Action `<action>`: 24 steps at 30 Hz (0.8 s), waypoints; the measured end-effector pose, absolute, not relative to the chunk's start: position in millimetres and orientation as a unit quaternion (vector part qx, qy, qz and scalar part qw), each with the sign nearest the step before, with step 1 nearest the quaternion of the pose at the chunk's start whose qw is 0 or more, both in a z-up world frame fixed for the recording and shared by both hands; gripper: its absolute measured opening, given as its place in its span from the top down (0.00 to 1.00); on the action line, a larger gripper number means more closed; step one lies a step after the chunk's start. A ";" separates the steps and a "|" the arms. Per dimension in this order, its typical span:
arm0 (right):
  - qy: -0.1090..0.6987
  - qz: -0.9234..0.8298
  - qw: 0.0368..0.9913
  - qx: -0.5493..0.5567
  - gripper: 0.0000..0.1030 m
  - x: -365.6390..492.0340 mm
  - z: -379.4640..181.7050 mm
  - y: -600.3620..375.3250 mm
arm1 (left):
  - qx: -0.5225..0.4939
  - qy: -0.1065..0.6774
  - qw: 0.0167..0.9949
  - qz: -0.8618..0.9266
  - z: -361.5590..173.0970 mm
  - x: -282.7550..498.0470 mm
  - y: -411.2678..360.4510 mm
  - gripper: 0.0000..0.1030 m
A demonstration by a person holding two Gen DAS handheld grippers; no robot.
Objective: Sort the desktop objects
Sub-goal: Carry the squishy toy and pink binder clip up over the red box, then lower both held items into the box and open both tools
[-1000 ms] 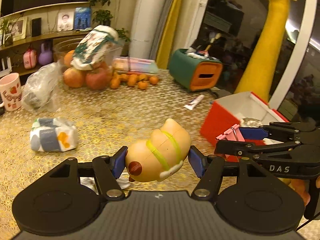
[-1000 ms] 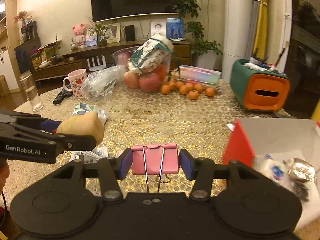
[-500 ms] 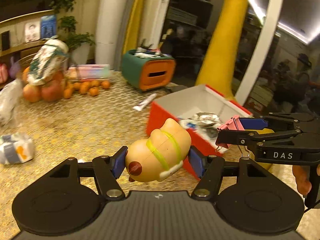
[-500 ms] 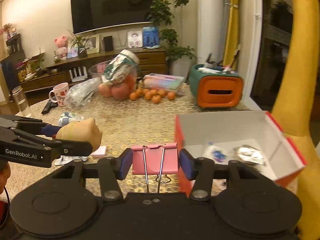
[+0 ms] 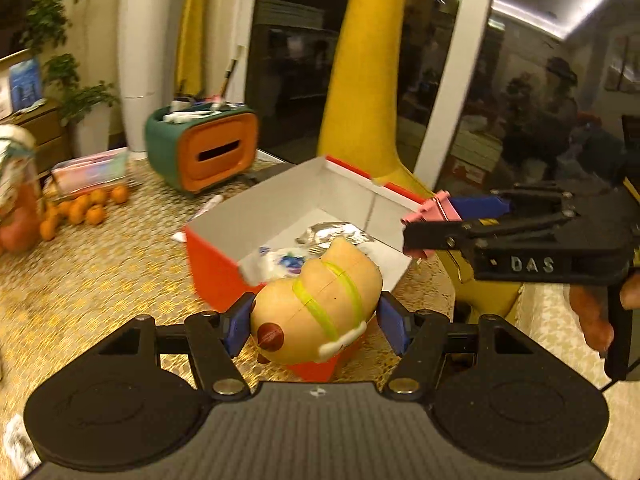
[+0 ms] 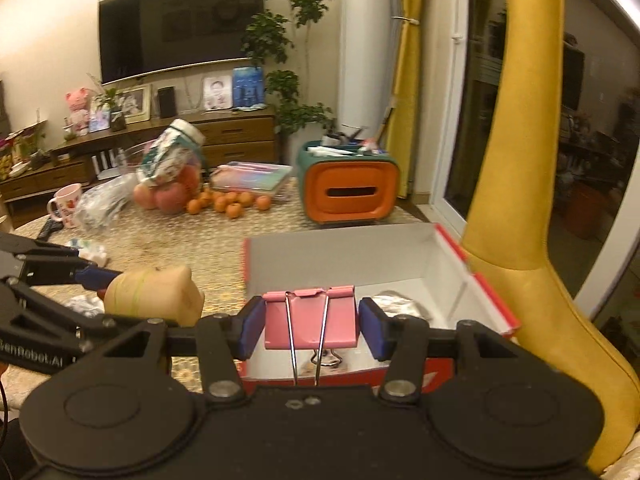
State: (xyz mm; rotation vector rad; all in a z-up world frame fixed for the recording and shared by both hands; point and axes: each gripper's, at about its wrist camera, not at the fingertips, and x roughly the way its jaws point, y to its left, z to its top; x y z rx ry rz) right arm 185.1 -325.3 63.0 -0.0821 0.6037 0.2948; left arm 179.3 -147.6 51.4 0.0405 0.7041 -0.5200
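Observation:
My left gripper (image 5: 316,326) is shut on a tan pig-shaped toy (image 5: 316,304) with yellow-green bands, held above the near corner of a red box (image 5: 216,264) with a white inside. My right gripper (image 6: 311,328) is shut on a pink binder clip (image 6: 311,320) and holds it over the box's (image 6: 340,256) near edge. The box holds foil and paper wrappers (image 5: 332,234). The right gripper (image 5: 436,220) shows in the left wrist view at the box's right side. The left gripper (image 6: 108,280) with the toy (image 6: 154,294) shows at the left of the right wrist view.
A green and orange tissue box (image 6: 348,188) stands beyond the red box. Oranges (image 6: 228,202), apples, a snack bag and a mug (image 6: 66,204) lie at the far left of the table. A tall yellow giraffe figure (image 6: 516,200) stands at the table's right edge.
Both grippers have moved right and forward with their objects, from over the open tabletop to above the red box. Neither grip has changed.

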 end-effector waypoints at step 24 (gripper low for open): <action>0.361 0.062 0.930 -0.012 0.51 322.1 18.1 -365.6 | 0.076 0.419 0.863 -0.272 9.7 289.0 -230.9 0.37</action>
